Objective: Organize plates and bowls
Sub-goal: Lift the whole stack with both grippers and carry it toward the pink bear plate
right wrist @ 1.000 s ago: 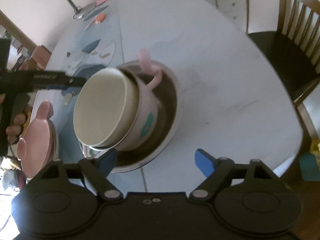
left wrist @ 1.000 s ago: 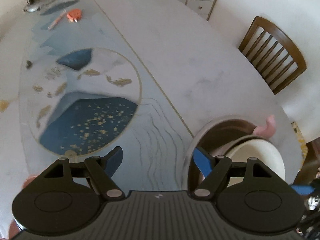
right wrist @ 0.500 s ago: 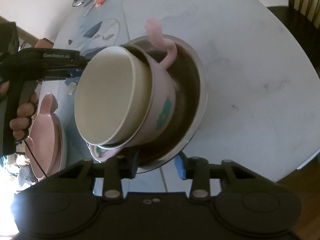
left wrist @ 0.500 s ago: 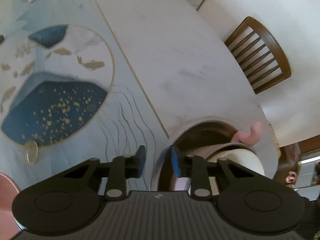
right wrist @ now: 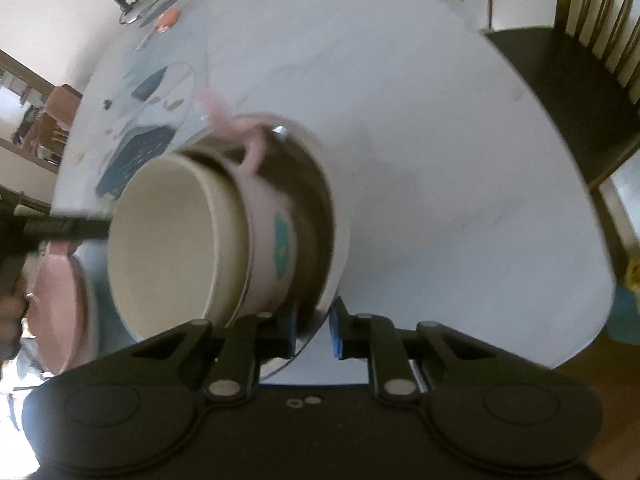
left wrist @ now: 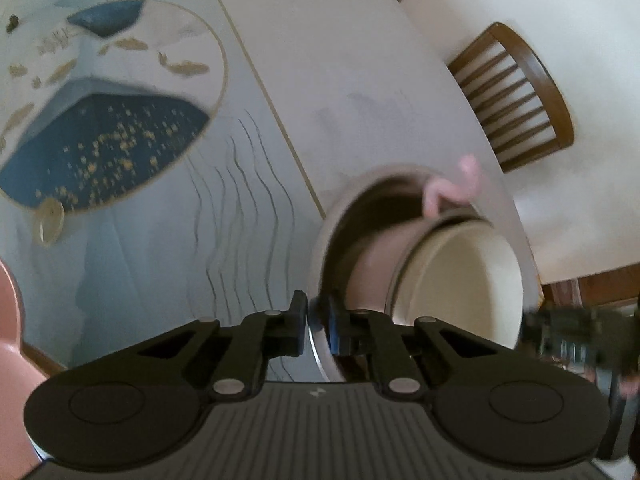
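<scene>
My left hand-held gripper (left wrist: 317, 330) has just been closing and is clamped on the near rim of the metal bowl (left wrist: 320, 256); my right hand-held gripper (right wrist: 314, 330) has done the same on the opposite rim. I should lift both sides together and level, I judge, since the nested pieces lean. Just ahead of my fingers I count one metal bowl, one pink cup (right wrist: 272, 248) in it, one cream bowl (right wrist: 168, 248) inside that. One pink plate (right wrist: 60, 304) lies left on the tabletop (right wrist: 420, 128).
</scene>
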{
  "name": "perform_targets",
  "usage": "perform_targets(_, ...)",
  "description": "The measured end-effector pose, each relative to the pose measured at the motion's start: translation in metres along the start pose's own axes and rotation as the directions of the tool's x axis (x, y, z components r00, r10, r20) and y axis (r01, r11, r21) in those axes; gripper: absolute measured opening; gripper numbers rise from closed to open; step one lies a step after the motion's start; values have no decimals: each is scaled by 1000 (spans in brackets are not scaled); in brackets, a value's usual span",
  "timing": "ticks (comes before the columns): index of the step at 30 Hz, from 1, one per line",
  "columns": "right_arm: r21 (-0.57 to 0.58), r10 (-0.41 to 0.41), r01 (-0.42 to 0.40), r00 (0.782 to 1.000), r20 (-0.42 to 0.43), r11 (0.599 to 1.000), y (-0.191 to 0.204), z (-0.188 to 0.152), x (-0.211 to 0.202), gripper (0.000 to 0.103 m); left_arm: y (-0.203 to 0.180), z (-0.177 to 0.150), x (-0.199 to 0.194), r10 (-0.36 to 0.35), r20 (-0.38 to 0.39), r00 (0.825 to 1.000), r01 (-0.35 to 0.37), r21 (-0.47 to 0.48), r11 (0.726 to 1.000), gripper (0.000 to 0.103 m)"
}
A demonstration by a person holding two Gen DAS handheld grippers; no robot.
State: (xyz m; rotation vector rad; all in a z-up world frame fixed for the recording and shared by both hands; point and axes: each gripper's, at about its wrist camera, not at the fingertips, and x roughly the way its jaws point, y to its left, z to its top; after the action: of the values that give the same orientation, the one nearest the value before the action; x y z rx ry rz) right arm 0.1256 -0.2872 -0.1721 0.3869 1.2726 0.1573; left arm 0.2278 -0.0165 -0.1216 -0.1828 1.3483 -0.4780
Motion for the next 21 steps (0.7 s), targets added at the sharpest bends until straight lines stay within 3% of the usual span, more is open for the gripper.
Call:
perform_targets(10, -72, -40, 40, 999, -6, 997, -1, 14, 3, 14, -8, -12, 10, 44, 7, 999, -44, -13, 999, 11)
perform_targets(21, -215, -57, 38, 995, -83, 976, 11, 33, 20, 17, -20, -19, 7, 131, 43, 990, -128, -78, 989, 11)
